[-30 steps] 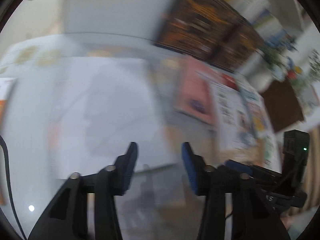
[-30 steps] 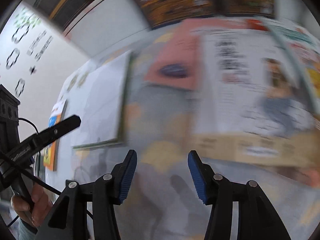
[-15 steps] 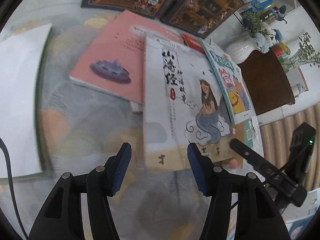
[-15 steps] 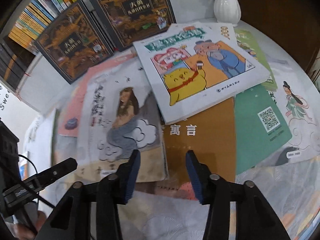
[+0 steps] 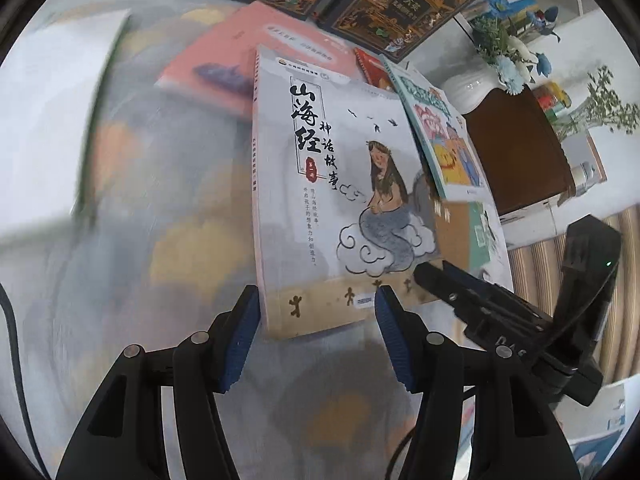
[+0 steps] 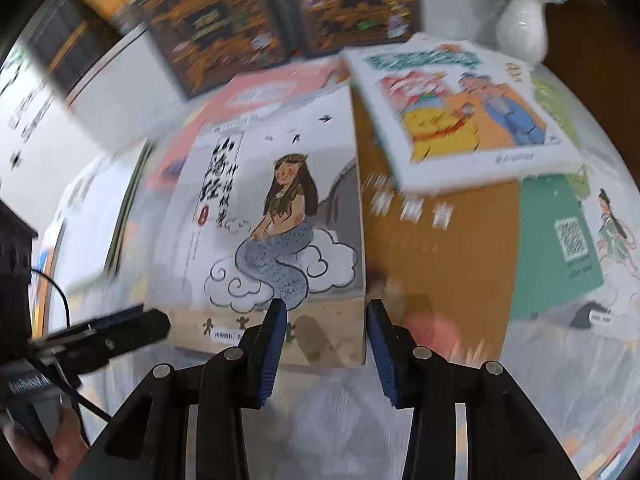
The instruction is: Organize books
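Observation:
A grey-white book with a mermaid on its cover (image 5: 340,184) (image 6: 272,208) lies flat on the patterned tablecloth, over a pink book (image 5: 256,52). My left gripper (image 5: 316,308) is open, its jaws either side of the book's near edge without pressing on it. My right gripper (image 6: 326,312) is open, narrower, and hovers over the same book's near right corner; it also shows as black fingers (image 5: 452,284) in the left wrist view. A cartoon book with a yellow chick (image 6: 460,112) lies on an orange-brown book (image 6: 440,240) and a green one (image 6: 560,240).
Two dark ornate books (image 5: 400,0) lean at the back. A white book (image 5: 52,120) lies to the left. At the right stand a white vase with blue flowers (image 5: 472,88) and a brown box (image 5: 520,152). A hand (image 6: 60,448) holds the left gripper.
Both grippers swung from the white book at the left over to the mermaid book and came lower toward its near edge. The right jaws narrowed somewhat.

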Action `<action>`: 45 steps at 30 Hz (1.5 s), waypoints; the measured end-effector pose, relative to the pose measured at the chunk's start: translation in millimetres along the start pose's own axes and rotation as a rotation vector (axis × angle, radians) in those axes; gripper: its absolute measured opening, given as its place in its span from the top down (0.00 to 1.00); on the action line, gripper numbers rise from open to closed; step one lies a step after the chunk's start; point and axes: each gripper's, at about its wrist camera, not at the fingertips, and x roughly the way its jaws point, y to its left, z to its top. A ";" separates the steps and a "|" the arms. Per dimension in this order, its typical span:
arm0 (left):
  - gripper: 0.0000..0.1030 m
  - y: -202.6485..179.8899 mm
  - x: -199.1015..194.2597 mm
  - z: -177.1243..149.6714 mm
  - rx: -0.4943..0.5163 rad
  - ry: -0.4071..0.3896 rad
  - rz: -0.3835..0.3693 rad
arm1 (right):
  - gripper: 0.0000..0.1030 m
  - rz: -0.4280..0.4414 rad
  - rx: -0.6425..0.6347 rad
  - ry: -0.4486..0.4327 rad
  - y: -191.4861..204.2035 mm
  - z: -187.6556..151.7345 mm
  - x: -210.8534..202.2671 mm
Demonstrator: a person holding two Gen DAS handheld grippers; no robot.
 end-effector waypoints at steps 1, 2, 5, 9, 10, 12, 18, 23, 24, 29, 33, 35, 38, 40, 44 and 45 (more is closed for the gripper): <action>0.47 0.5 -5.5 -14.2 -0.018 -0.006 0.007 | 0.60 0.018 -0.039 0.024 3.1 -12.9 -1.9; 0.47 0.0 -8.8 -25.0 -0.030 -0.008 0.013 | 0.60 0.033 -0.065 0.046 4.5 -22.4 -3.0; 0.47 -4.7 -16.1 -66.7 -0.048 0.001 0.046 | 0.60 0.096 -0.108 0.111 -0.2 -56.0 -12.0; 0.47 -14.4 -16.0 -128.4 -0.125 0.053 0.022 | 0.60 0.173 -0.056 0.186 -25.0 -95.3 -26.8; 0.47 -18.2 -17.5 -139.7 -0.141 0.050 0.011 | 0.60 0.182 -0.053 0.197 -29.9 -102.3 -30.3; 0.47 -29.4 -18.5 -164.3 -0.188 0.058 -0.019 | 0.60 0.192 -0.059 0.217 -43.5 -122.1 -41.6; 0.47 -48.0 -20.9 -194.6 -0.273 -0.011 0.006 | 0.60 0.207 -0.070 0.248 -72.7 -132.1 -52.5; 0.47 -48.9 -24.7 -203.8 -0.332 -0.078 0.046 | 0.60 0.195 -0.140 0.256 -70.5 -123.6 -49.4; 0.47 -48.9 -24.2 -205.4 -0.341 -0.091 0.053 | 0.60 0.187 -0.151 0.250 -70.0 -123.1 -49.0; 0.47 -53.0 -19.6 -207.1 -0.372 -0.145 0.098 | 0.60 0.186 -0.234 0.210 -48.3 -129.7 -48.7; 0.47 -57.4 -18.7 -206.7 -0.365 -0.161 0.136 | 0.61 0.157 -0.333 0.192 -36.6 -148.0 -48.8; 0.47 -57.4 -19.3 -209.0 -0.365 -0.174 0.139 | 0.61 0.137 -0.385 0.171 -31.5 -153.0 -50.9; 0.47 -54.2 -20.9 -211.1 -0.386 -0.192 0.124 | 0.61 0.154 -0.387 0.163 -34.6 -153.2 -50.3; 0.47 -50.5 -23.0 -213.2 -0.408 -0.203 0.095 | 0.61 0.167 -0.383 0.165 -37.7 -152.1 -50.1; 0.47 -41.2 -29.8 -218.3 -0.470 -0.228 -0.006 | 0.61 0.179 -0.377 0.169 -39.7 -151.8 -48.1; 0.47 -40.6 -31.5 -219.3 -0.479 -0.237 -0.023 | 0.61 0.181 -0.376 0.170 -39.5 -151.7 -47.8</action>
